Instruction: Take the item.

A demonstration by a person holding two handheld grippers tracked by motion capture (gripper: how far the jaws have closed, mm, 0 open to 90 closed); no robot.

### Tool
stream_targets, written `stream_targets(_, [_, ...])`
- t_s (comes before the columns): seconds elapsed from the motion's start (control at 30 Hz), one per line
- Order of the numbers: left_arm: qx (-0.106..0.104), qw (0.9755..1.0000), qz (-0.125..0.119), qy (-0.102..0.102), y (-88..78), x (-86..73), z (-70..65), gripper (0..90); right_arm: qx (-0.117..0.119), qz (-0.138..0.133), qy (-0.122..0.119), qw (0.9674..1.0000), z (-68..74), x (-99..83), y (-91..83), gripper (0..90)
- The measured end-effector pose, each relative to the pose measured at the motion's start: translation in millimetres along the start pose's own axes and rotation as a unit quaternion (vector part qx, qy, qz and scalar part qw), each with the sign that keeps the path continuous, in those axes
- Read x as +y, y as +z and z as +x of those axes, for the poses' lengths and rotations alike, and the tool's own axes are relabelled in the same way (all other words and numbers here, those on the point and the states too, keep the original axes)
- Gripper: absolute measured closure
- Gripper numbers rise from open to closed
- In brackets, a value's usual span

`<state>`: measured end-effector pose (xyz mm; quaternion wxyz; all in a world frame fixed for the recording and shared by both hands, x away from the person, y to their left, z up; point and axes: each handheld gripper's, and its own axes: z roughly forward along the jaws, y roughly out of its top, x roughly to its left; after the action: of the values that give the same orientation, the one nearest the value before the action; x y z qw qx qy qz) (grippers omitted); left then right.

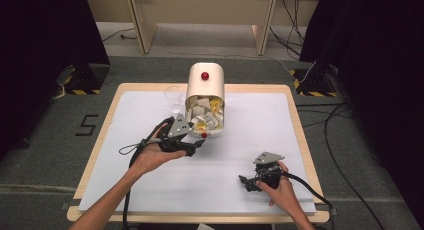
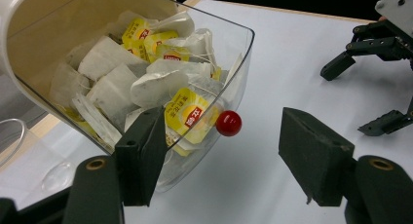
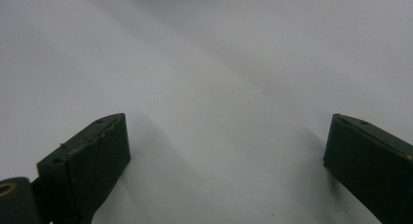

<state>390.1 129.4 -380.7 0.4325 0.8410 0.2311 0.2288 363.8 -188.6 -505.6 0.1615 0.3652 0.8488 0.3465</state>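
A cream canister (image 1: 205, 87) with a red knob (image 1: 205, 76) on top stands at the back middle of the white mat (image 1: 250, 125). Its clear front bin (image 2: 239, 48) is tilted open and holds several tea bags (image 2: 187, 112) with yellow tags. A small red knob (image 2: 229, 123) sticks out of the bin's front. My left gripper (image 1: 198, 141) is open, its jaws either side of that knob without touching it; in its own view the left gripper (image 2: 221, 151) frames the knob. My right gripper (image 1: 246, 182) rests open on the mat at the front right, nothing between its jaws (image 3: 226, 136).
An empty clear glass (image 1: 174, 97) stands just left of the canister, seen also as a glass rim (image 2: 14, 136) at the left edge. The right gripper (image 2: 360, 95) shows far off on the mat. The table's wooden edge (image 1: 300, 135) runs around the mat.
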Motion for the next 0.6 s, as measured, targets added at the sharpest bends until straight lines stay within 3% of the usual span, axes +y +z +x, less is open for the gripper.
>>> stream_targets(0.5, [-0.019,0.9998,0.000,-0.010,-3.0,-2.2,0.7,32.9,0.000,0.000,0.000,1.0000,0.0,0.0,0.0,3.3])
stream_targets(0.6, [-0.017,0.9995,-0.016,-0.021,-6.0,0.9,4.5,33.2,0.000,0.000,0.000,1.0000,-0.1,0.1,0.0,3.3])
